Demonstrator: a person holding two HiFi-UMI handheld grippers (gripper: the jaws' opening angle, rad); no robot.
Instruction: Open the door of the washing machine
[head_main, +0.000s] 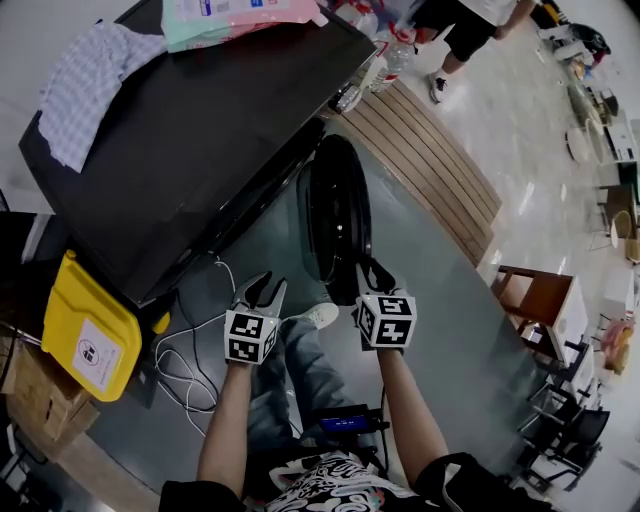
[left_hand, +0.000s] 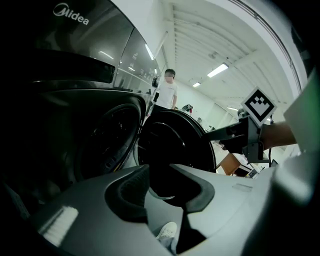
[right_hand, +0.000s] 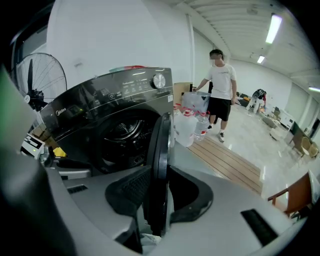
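Note:
The dark washing machine (head_main: 200, 130) stands at the upper left of the head view. Its round door (head_main: 335, 215) is swung out edge-on, and the drum (right_hand: 122, 132) shows behind it. My right gripper (head_main: 368, 275) straddles the door's rim (right_hand: 161, 165), and both pads press on it in the right gripper view (right_hand: 159, 192). The left gripper view shows those jaws (left_hand: 225, 137) at the door's right edge (left_hand: 175, 145). My left gripper (head_main: 265, 290) hangs a little left of the door, open, with nothing between its fingers (left_hand: 160, 175).
A checked cloth (head_main: 85, 85) and a pink pack (head_main: 235, 15) lie on the machine. A yellow container (head_main: 90, 335) and cables (head_main: 185, 345) sit at its left. Water bottles (head_main: 385, 65), a slatted wooden platform (head_main: 430, 165) and a standing person (right_hand: 220, 85) are beyond; a wooden chair (head_main: 535, 300) stands at the right.

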